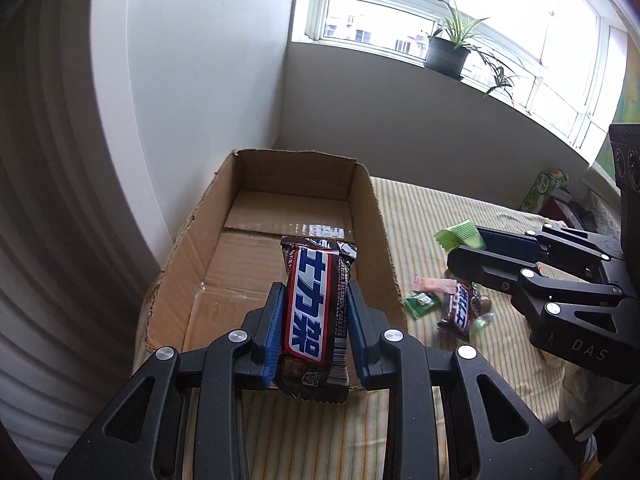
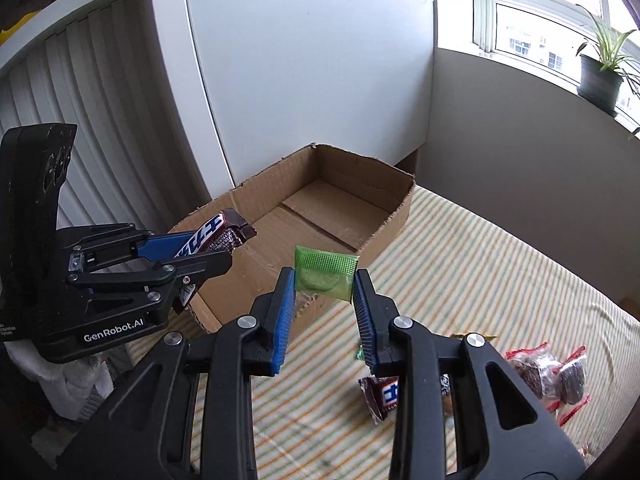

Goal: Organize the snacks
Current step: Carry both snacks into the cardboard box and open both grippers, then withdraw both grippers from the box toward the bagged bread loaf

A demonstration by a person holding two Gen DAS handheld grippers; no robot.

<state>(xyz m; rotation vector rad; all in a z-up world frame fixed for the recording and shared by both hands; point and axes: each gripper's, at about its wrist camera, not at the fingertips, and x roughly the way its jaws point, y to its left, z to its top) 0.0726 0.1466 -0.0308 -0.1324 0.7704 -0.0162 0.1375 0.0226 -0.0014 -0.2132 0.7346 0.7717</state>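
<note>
The brown chocolate bar with a blue and white label [image 1: 312, 316] is squeezed between the left gripper [image 1: 314, 320] fingers, over the near end of the brown cardboard box [image 1: 370, 216], which looks bare inside. The right gripper [image 2: 324, 284] fingers pinch a small green packet [image 2: 325, 271] just short of the box. More wrapped snacks [image 2: 540, 372] lie behind the right fingers on the striped bed [image 2: 460, 240], so most sorting seems left.

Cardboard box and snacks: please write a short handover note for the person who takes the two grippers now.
Left gripper: shut on a brown chocolate bar with red-white-blue label, held over the open brown cardboard box.
Right gripper: shut on a small green foil packet, near the box's front edge.
Done: nothing visible inside the box.
Left: release both, then collect the loose wrapped snacks from the striped cloth.
</note>
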